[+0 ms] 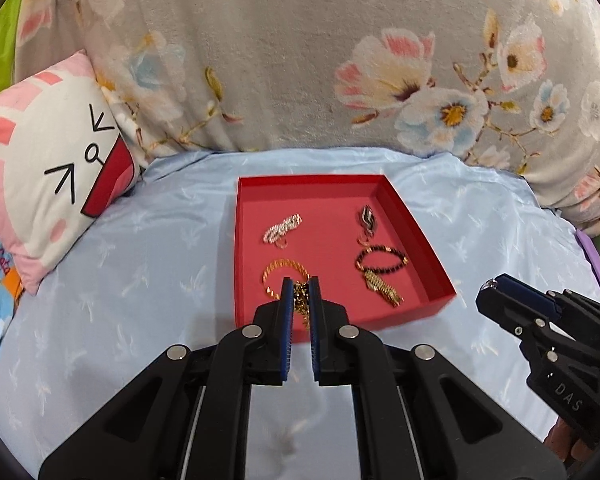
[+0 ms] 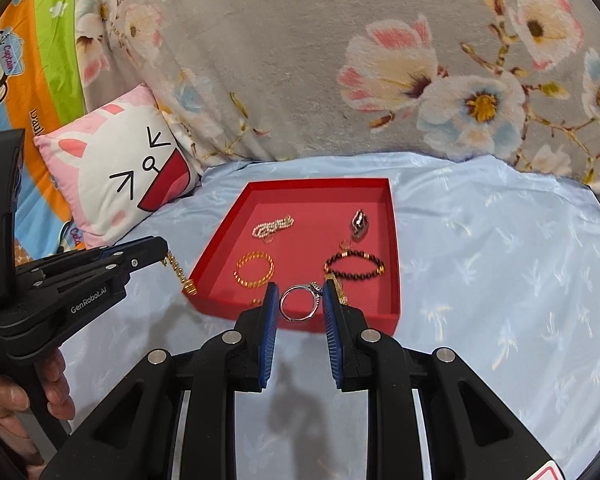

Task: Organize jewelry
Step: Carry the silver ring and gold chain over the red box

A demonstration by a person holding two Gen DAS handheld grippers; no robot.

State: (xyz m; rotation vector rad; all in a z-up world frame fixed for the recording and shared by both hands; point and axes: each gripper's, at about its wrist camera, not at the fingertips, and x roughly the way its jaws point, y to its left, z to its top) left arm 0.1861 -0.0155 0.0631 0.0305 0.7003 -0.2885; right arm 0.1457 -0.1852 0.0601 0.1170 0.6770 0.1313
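Note:
A red tray lies on the pale blue sheet. In it are a pearl piece, a gold bangle, a dark beaded bracelet, a dark earring and a gold tassel piece. My left gripper is shut on a gold chain that dangles at the tray's near left edge. My right gripper is shut on a silver ring, just before the tray's near wall.
A bunny cushion leans at the left. A grey floral blanket rises behind the tray. A purple strip lies at the far right. Bare sheet lies right of the tray.

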